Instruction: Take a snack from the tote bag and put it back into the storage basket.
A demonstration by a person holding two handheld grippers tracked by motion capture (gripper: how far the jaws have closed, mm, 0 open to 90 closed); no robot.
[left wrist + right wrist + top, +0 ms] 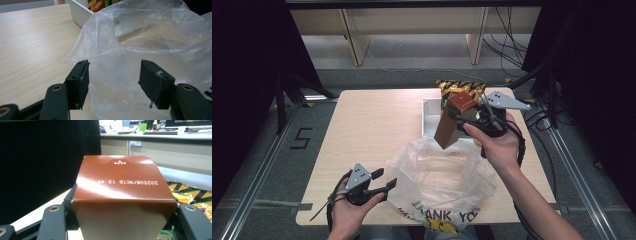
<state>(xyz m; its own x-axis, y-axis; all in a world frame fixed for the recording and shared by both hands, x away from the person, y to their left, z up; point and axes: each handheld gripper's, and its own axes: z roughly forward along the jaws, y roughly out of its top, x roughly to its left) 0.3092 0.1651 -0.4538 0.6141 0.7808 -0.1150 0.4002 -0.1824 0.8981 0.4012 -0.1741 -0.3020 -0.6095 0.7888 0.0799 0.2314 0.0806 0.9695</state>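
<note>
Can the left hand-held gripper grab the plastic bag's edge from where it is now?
Probably yes. The left hand-held gripper is open, right at the plastic bag, and nothing sits between its jaws and the crinkled plastic in front.

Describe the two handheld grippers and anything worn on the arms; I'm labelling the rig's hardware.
The left gripper and right gripper each have two black jaws with flat rectangular pads, brass-coloured pivot rings, a grey three-cornered plate with dark dots on top, and a black trailing cable. Both forearms are bare; no sleeves or gloves show.
</note>
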